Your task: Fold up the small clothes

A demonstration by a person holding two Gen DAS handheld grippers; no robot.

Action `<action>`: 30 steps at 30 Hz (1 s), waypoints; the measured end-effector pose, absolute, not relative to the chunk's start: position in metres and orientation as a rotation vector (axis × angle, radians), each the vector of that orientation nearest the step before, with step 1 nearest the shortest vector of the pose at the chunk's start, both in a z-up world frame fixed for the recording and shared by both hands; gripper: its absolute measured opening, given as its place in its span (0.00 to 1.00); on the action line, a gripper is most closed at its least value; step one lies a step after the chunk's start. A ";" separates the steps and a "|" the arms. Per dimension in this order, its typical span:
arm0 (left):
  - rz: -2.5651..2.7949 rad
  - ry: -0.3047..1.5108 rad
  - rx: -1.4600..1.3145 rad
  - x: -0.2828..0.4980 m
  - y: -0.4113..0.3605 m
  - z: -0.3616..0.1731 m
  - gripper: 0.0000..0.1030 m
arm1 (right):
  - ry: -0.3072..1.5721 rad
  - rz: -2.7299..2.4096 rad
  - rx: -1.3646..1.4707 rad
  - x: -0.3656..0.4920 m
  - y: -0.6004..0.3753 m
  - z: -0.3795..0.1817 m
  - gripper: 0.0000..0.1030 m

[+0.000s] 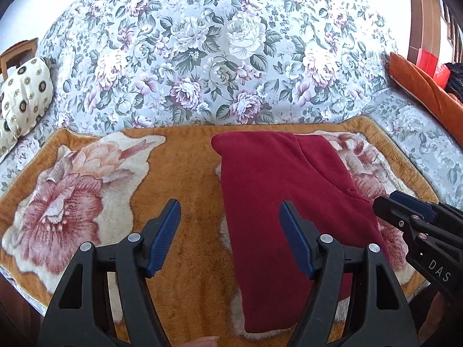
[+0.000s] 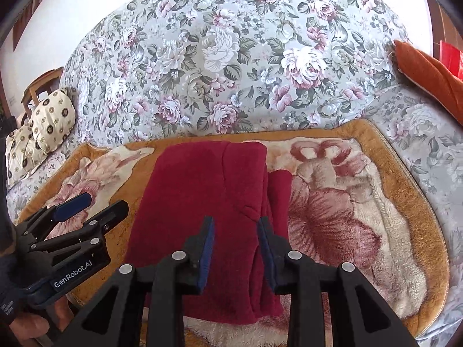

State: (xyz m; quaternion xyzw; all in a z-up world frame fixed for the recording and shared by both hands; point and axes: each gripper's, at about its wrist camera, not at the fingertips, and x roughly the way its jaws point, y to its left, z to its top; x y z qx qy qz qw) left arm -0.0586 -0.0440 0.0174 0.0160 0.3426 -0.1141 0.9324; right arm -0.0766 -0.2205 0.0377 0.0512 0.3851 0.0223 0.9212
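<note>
Two hand-held grippers [image 1: 230,217] [image 2: 235,231], one red garment [image 2: 208,217].

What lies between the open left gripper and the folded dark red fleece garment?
Only bare orange plush blanket separates the left gripper from the garment, in the left wrist view.

Black plastic tongs [image 1: 230,231] with ribbed blue pads [image 1: 163,237], silver rivets, white "GenRobot.AI" and "DAS" lettering.

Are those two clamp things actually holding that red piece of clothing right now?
No. The left gripper and right gripper both hover open above the folded red garment; nothing is held.
</note>
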 end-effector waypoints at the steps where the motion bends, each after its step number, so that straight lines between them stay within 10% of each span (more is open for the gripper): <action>1: -0.232 0.698 0.033 -0.059 -0.044 0.018 0.69 | 0.790 0.046 0.103 -0.077 -0.220 0.038 0.29; 30: -0.235 0.687 0.057 -0.056 -0.052 0.017 0.69 | 0.809 0.059 0.104 -0.071 -0.211 0.032 0.29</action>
